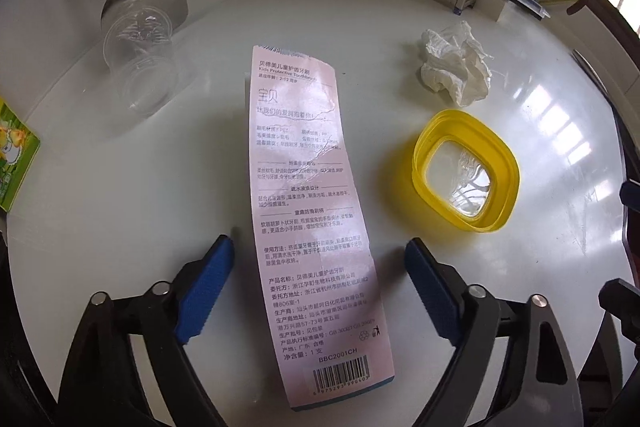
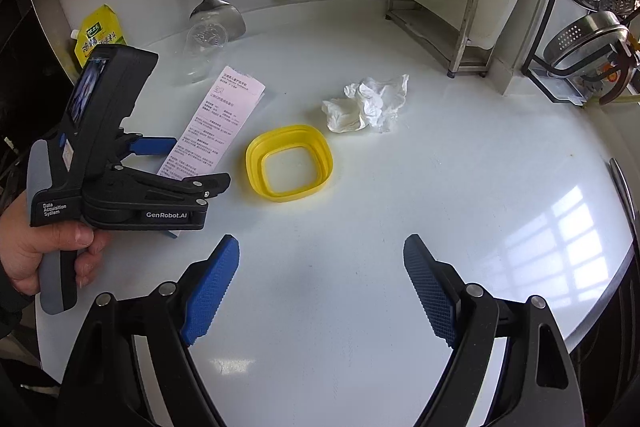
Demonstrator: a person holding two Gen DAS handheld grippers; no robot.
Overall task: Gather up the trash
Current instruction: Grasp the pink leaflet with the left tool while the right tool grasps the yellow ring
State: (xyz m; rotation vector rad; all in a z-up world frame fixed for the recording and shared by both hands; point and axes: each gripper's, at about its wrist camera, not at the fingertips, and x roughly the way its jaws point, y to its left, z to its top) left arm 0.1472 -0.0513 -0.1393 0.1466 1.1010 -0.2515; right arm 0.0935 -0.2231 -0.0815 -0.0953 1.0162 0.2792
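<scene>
Yellow lid ring [image 1: 466, 171] lying bare on white worktop [image 1: 160, 187], left tongs [image 1: 320, 259] agape astride pink toothbrush card [image 1: 312, 227], right tongs [image 2: 321, 255] agape, hovering.

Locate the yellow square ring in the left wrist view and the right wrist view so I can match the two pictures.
Left wrist view: yellow ring lies right of centre, right of the pink packaging card, below the crumpled tissue.
Right wrist view: yellow ring lies just left of centre, between the card and the tissue, beyond the left gripper.
Shared landmark: the crumpled tissue, just behind the ring in both.
</scene>
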